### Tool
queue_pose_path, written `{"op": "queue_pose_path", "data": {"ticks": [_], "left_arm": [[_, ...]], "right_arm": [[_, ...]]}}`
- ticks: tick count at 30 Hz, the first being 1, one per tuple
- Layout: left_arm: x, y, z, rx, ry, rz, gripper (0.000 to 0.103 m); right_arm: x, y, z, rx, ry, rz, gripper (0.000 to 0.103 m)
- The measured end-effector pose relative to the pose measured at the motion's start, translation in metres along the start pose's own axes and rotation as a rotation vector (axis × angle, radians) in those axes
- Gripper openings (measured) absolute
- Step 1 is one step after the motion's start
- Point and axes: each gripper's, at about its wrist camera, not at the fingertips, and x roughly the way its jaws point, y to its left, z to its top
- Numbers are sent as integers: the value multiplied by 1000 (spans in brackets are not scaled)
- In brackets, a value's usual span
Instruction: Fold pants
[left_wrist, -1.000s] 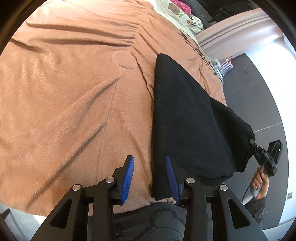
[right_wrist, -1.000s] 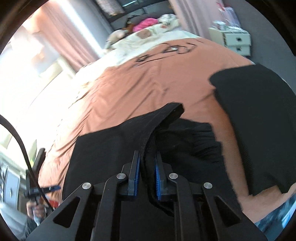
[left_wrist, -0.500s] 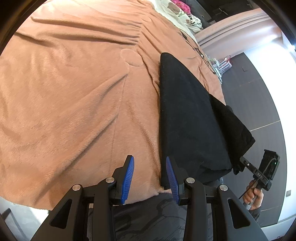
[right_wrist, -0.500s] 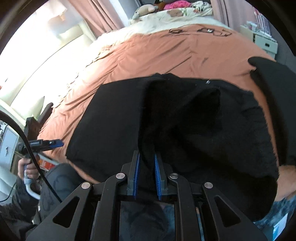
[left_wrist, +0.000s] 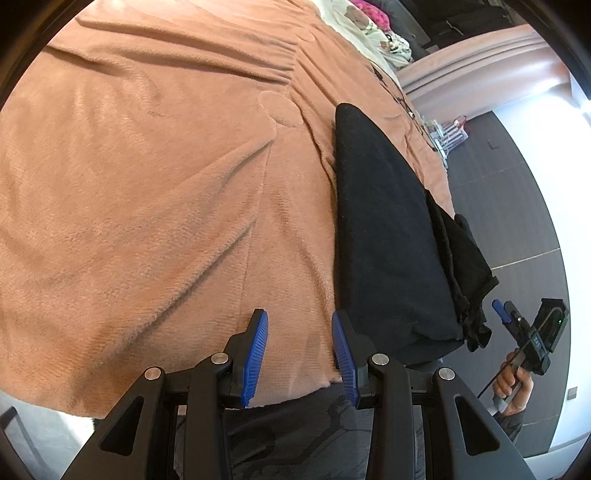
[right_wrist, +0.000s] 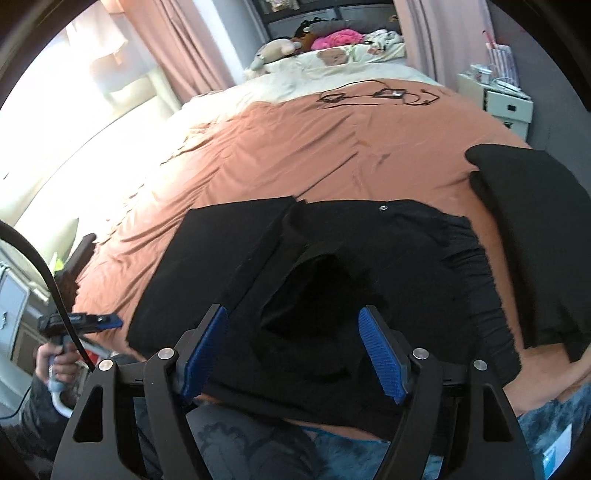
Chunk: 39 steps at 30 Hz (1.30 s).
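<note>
Over the black pants, only the right view shows the right claw just spreading, empty.

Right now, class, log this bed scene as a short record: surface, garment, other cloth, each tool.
surface: fuzzy salmon-orange blanket over the bed
garment: black pants lying flat near the bed's front edge, partly folded
other cloth: second folded black garment lying to the right
right tool: jaws just opened, spread above the pants, gripping nothing
left tool: part open, empty, over bare blanket
</note>
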Motion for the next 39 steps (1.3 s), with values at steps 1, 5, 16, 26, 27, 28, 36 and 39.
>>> {"op": "queue_pose_path", "data": {"ticks": [1,5,16,26,27,28,36,39], "left_arm": [[0,2,0,-3,0,0,38],[1,3,1,-9,2,0,38],[-1,5,7,-12,-4,24,38],[5,-2,14,-7,-3,45,38],[5,-2,15,-7,-4,46,38],[6,-2,17,-7,-4,47,38],[11,-7,22,-6,-6,55,38],[11,-7,22,-5,-7,59,38]], "right_arm": [[4,1,1,-2,8,-9,73],[21,18,6,-45,35,-49,73],[49,22,37,-78,89,-96,35],[22,14,63,-142,-3,-168,0],[18,11,68,-143,-15,-182,0],[15,8,70,-143,-22,-194,0],[14,-20,99,-109,-61,-367,0],[20,-26,105,-70,-39,-422,3]]}}
